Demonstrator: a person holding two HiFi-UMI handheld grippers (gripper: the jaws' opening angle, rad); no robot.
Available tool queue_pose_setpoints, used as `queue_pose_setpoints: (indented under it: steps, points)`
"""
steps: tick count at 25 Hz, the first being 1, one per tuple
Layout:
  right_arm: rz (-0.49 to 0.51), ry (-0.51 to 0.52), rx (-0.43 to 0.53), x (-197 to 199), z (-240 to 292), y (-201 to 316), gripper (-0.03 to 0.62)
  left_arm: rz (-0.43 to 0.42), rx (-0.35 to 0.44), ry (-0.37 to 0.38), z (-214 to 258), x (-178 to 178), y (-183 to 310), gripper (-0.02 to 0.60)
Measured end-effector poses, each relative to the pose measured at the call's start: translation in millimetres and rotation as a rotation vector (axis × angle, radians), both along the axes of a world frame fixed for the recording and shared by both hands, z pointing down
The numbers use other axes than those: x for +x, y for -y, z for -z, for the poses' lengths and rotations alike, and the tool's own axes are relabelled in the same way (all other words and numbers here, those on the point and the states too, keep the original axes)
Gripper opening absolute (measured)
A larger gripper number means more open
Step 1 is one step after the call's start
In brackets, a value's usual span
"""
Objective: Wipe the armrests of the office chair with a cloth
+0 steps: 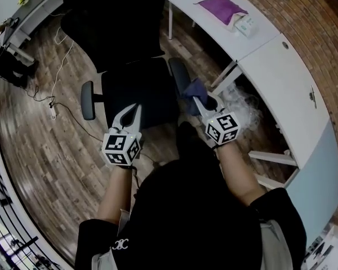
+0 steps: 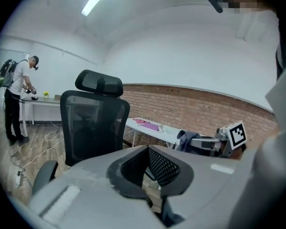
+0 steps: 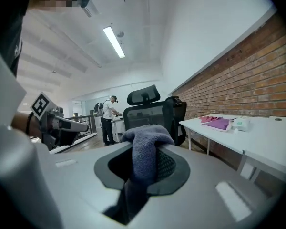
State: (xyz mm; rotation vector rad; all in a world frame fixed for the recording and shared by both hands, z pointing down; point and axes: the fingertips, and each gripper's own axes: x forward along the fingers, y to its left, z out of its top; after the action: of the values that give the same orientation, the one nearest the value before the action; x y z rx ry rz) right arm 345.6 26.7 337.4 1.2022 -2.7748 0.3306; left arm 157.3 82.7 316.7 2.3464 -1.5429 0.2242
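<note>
A black office chair [image 1: 136,91] stands in front of me, with its left armrest [image 1: 88,100] and right armrest [image 1: 178,72] showing in the head view. My right gripper [image 1: 199,100] is shut on a blue-grey cloth [image 1: 192,89], which hangs at the near end of the right armrest; contact is unclear. In the right gripper view the cloth [image 3: 147,149] bulges up between the jaws, with the chair [image 3: 150,111] behind it. My left gripper [image 1: 132,113] hovers over the seat's front edge, shut and empty. The left gripper view shows the chair back [image 2: 93,128].
A white desk [image 1: 265,49] runs along the brick wall on the right, carrying purple and pink cloths [image 1: 222,7] and a small white box [image 1: 247,26]. Crumpled plastic [image 1: 241,103] lies under it. Cables and a power strip [image 1: 52,111] trail on the wood floor. A person [image 2: 18,99] works at a far table.
</note>
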Motion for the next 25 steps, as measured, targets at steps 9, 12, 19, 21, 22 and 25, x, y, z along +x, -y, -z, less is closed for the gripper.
queue_pose_setpoints:
  steps: [9,12,19,21,22,25]
  points:
    - [-0.015,0.008,-0.014,8.3,14.8,-124.3,0.067,-0.035,-0.010,-0.018,5.6,5.9,-99.4,0.006]
    - [0.003,-0.011,-0.024,17.5,11.0,-152.0,0.067,-0.029,-0.004,-0.022,6.6,14.0,-121.3,0.006]
    - [0.040,-0.015,0.013,42.2,20.3,-209.5,0.067,-0.022,0.023,0.000,10.1,44.7,-164.8,0.006]
    - [0.058,-0.005,0.027,53.5,24.3,-231.7,0.067,-0.030,0.024,0.008,7.3,65.9,-183.1,0.006]
    - [0.070,-0.002,0.030,59.9,25.8,-244.1,0.067,-0.033,0.024,0.011,6.1,77.5,-193.0,0.006]
    - [0.100,0.003,0.029,86.0,26.5,-284.7,0.067,-0.031,0.020,0.024,3.5,114.0,-230.6,0.006]
